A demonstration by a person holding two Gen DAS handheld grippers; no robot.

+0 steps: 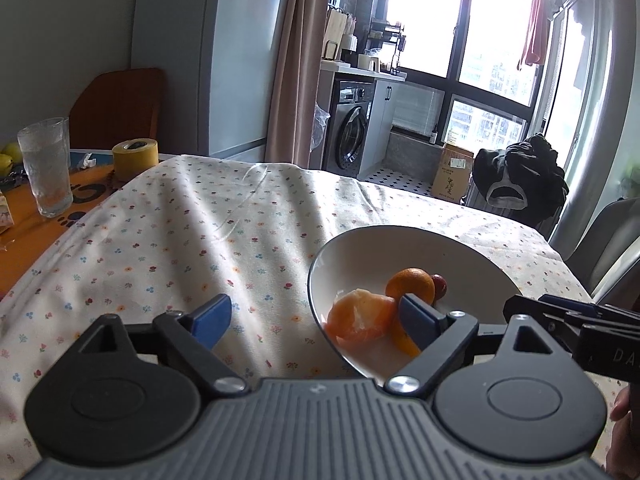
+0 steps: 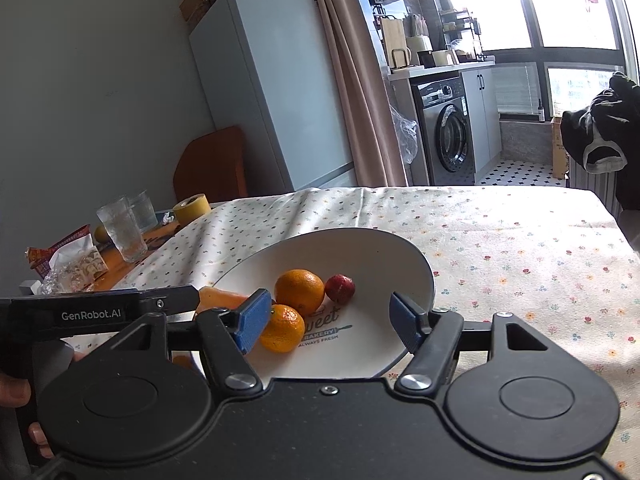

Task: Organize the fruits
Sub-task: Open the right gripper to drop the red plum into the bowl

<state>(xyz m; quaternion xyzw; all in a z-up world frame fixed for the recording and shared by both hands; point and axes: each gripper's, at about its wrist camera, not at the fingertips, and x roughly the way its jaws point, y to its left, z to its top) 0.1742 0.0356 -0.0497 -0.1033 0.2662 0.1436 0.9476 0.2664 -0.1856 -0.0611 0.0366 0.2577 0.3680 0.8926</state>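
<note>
A floral cloth (image 2: 500, 240) is spread over the table. On it a round white plate (image 2: 372, 248), printed "Sweet Bakery Always Fresh", holds oranges (image 2: 299, 291) and a red fruit (image 2: 340, 288) at 2 o'clock. Both grippers, left (image 1: 316, 320) and right (image 2: 332, 320), marked "GenRobot.AI", are held with jaws spread, empty.

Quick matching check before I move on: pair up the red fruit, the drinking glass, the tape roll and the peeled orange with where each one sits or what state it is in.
Things:
1. red fruit
2. drinking glass
3. tape roll
4. peeled orange

Places or states:
A. yellow, on the bare orange table just past the cloth's edge
B. in the white bowl, beside a whole orange
C. in the bowl, skin partly off
D. clear, standing upright on the orange table

Pairs: 1-B, 2-D, 3-A, 4-C
</note>
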